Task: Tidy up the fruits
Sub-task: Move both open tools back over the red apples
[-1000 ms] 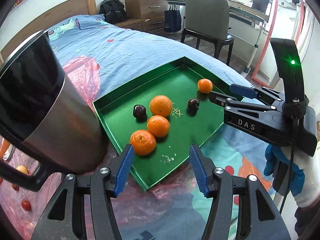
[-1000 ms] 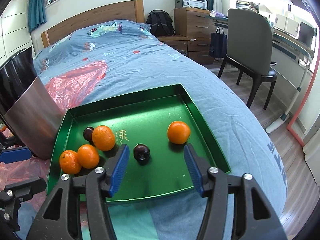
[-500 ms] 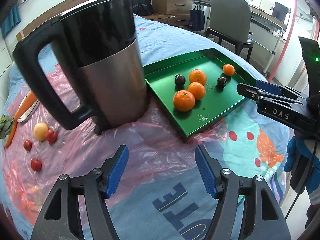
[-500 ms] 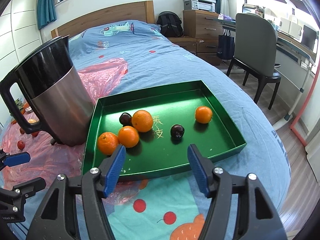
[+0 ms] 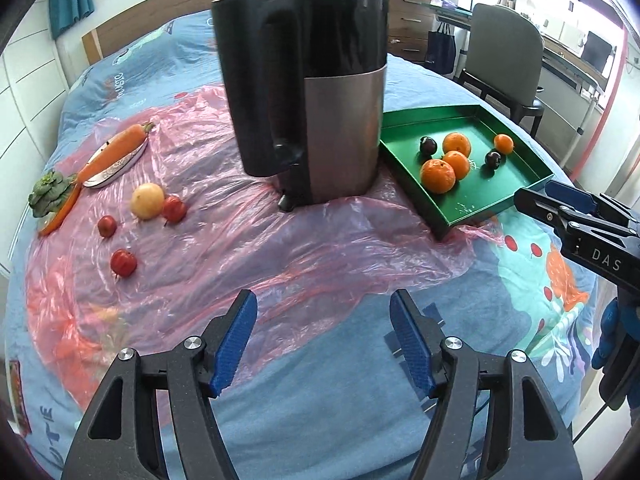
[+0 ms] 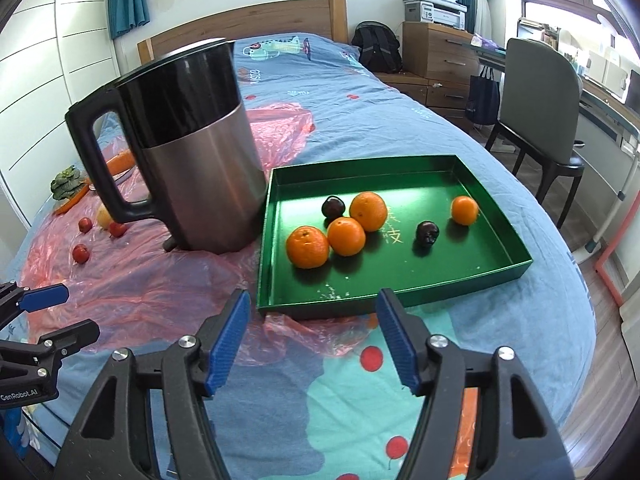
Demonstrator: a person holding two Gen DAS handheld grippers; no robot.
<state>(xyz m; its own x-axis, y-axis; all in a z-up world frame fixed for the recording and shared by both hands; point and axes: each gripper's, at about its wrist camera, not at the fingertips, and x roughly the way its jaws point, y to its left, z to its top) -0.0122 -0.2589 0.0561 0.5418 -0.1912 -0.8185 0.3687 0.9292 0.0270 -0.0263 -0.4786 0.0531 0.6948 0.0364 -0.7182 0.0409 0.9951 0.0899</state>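
- Kettle (image 5: 316, 92) as my landmark: green tray (image 6: 516, 264) touches its right side, holding oranges and dark fruits.
- Loose red fruits (image 5: 123, 263) lie left of the kettle, nearer my left gripper (image 5: 324, 344), jaws apart, empty.
- Right gripper (image 6: 312, 338) also apart, empty.

a shiny green square metal tray (image 6: 496, 216) carries four bright orange round mandarins (image 6: 307, 247) and two dark purple-black plums (image 6: 427, 233). beside it stands a tall kettle with a brushed silver body and glossy black top and handle (image 6: 200, 184), on a sheet of translucent pink crinkled plastic (image 5: 320, 248). the soft blue fabric bedspread (image 6: 540, 320) shows teal patches with red dots and orange shapes.
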